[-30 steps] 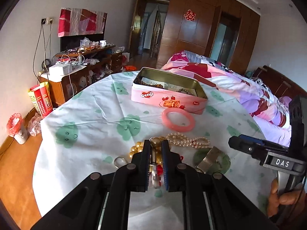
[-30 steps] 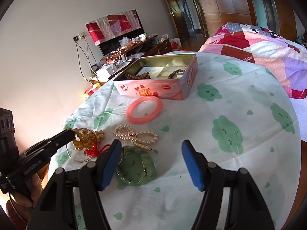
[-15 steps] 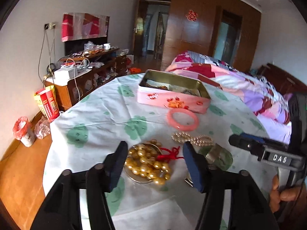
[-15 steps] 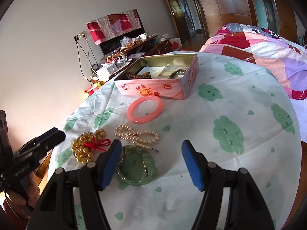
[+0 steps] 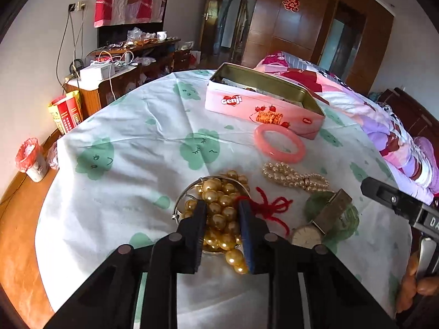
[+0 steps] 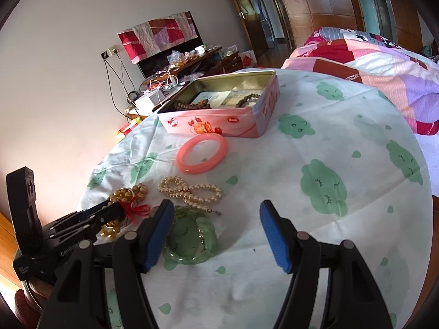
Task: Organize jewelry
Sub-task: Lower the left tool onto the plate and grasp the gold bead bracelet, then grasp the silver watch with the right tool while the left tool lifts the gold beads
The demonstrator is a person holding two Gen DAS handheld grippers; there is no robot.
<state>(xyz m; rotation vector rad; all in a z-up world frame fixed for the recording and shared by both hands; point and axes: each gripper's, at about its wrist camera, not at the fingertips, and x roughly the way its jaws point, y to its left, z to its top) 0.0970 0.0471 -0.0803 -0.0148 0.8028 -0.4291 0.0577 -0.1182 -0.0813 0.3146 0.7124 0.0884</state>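
Note:
A heap of gold beads [image 5: 219, 208] with a red cord [image 5: 269, 205] lies on a thin silver bangle [image 5: 181, 200]. My left gripper [image 5: 222, 204] reaches down into the heap. Its jaws are closing and the pads press on beads from both sides. In the right wrist view the same gripper [image 6: 118, 209] sits on the gold beads [image 6: 129, 192]. My right gripper [image 6: 216, 205] hovers open and empty above the cloth, beside the green bangle [image 6: 192, 235]. A pearl string [image 6: 189, 189], a pink bangle [image 6: 203, 153] and a watch [image 5: 307, 235] lie nearby.
An open pink tin [image 6: 219, 126] with dark bead strings inside stands at the far side of the round table [image 6: 343, 142]. A bed [image 6: 370, 63] is to the right, and a cluttered cabinet [image 5: 115, 76] and a small bin [image 5: 30, 159] are to the left.
The left gripper first held the beads, then opened wide and let them drop on the cloth. It has now sunk and narrowed around the heap. The right gripper has not moved.

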